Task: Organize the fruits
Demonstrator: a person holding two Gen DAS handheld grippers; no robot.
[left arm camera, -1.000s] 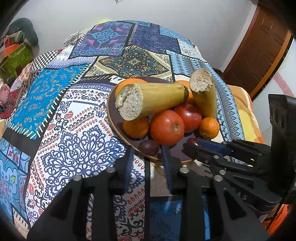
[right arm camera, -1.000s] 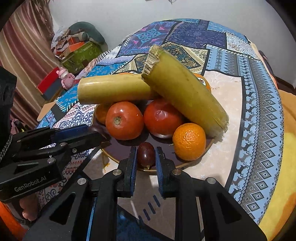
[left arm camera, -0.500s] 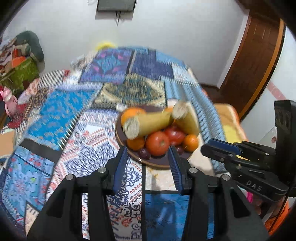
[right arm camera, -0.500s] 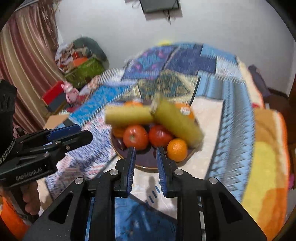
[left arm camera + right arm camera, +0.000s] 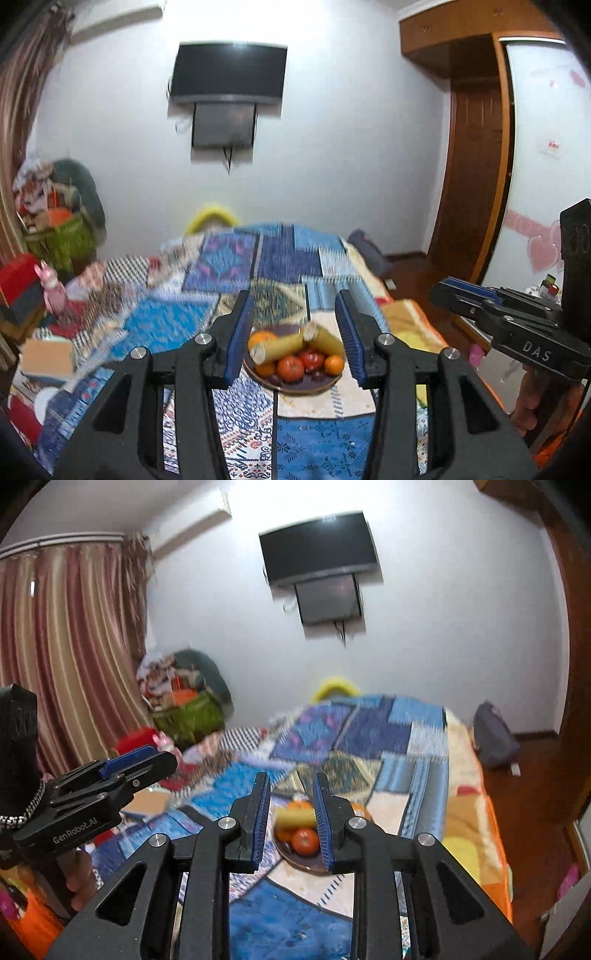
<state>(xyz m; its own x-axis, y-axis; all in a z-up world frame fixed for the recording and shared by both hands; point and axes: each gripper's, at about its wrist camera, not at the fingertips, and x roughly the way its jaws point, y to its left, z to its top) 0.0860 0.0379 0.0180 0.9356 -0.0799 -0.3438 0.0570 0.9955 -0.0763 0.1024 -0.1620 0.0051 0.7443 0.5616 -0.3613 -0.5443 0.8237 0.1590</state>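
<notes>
The left gripper (image 5: 295,332) has its fingers spread wide with nothing between them; the right gripper (image 5: 290,814) is parted too, more narrowly, also bare. Both hang well apart from the dark plate (image 5: 295,387) of fruit: tomatoes (image 5: 290,367), oranges (image 5: 334,363) and two yellow-green cut pieces (image 5: 277,349), resting on the patchwork bedspread (image 5: 221,266).

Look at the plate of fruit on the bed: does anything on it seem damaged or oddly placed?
Yes. Two yellow-green pieces on the plate have rough, pale, broken-looking ends and lie propped across the tomatoes and oranges, not flat.
</notes>
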